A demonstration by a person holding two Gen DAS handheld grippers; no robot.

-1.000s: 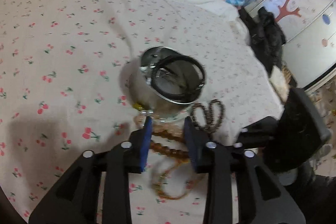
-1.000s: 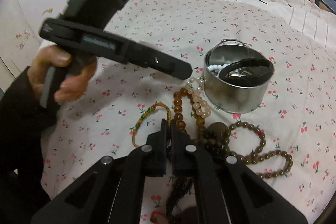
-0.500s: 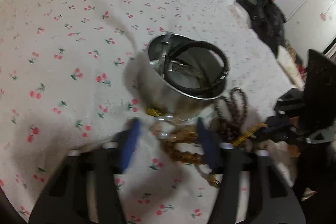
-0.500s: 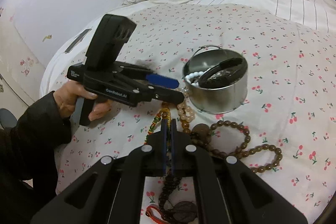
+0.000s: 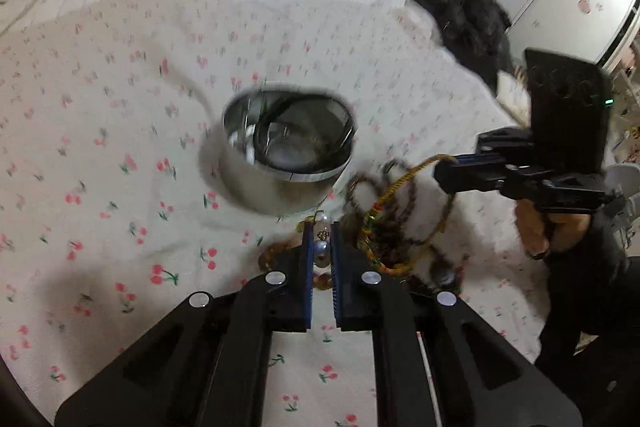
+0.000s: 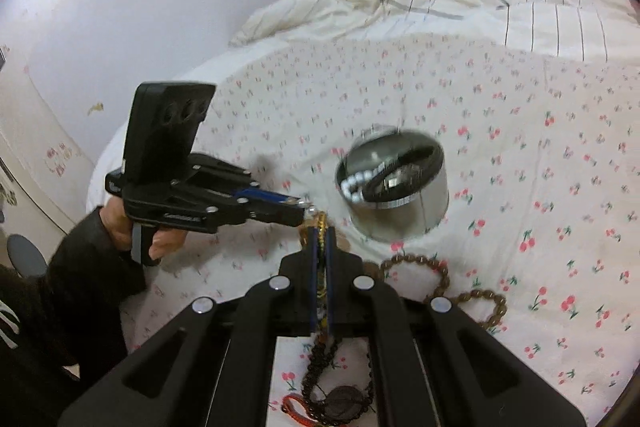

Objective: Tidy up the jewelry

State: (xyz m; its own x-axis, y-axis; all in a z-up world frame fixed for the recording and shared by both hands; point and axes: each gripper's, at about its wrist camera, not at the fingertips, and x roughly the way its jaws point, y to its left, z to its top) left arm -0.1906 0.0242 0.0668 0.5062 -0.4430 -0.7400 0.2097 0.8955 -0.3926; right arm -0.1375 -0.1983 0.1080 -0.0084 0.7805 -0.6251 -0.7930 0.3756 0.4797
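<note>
Newly clamped pearl strand (image 5: 321, 247) above cherry-print bedsheet (image 5: 120, 211)

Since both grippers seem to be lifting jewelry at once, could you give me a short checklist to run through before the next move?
1. Left gripper closed on pearl strand: ok.
2. Right gripper closed on braided cord: ok.
3. Cord free of the brown bead strands: not ok, they look entangled.
4. Metal tin upright and open: ok.
5. Room left in the tin: cannot tell; black band and white beads already inside.
</note>
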